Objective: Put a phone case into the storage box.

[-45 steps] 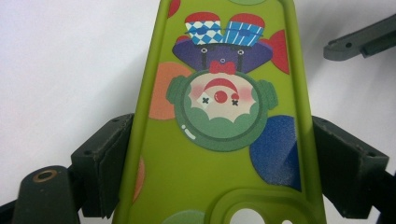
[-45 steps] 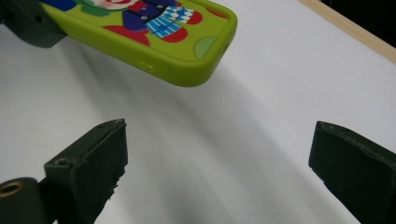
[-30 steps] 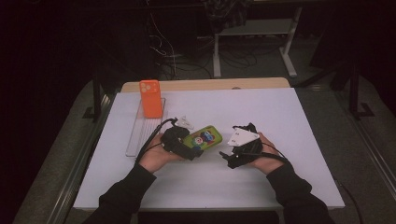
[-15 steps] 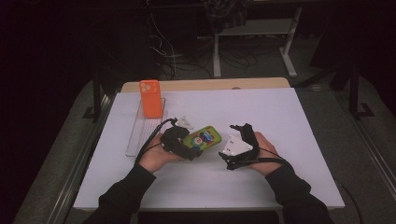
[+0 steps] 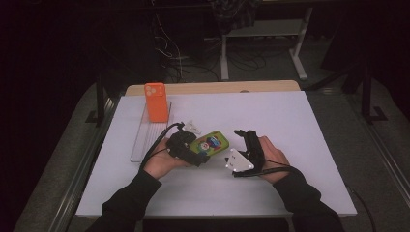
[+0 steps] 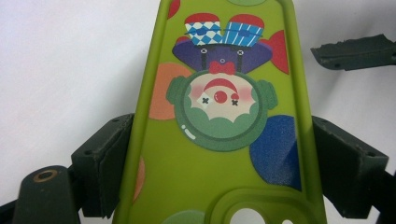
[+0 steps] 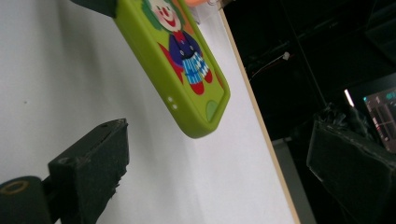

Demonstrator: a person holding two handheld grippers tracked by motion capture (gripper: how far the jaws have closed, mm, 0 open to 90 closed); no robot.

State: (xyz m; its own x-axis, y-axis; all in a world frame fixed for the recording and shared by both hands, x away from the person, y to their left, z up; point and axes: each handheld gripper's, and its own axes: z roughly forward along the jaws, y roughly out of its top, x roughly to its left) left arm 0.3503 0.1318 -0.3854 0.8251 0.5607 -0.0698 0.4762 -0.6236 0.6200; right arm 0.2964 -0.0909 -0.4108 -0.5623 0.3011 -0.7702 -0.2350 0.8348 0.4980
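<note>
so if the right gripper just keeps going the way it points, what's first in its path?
Likely nothing close: the right gripper stands open, the green phone case lies left of its line, and bare white table runs ahead to the edge. Depth is unclear.

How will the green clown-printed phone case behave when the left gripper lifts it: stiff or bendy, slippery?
The green clown-printed phone case looks like an empty soft shell, so probably light and somewhat bendy. The left gripper clamps its long edges, so it may bow. Its matte surface likely resists slipping.
</note>
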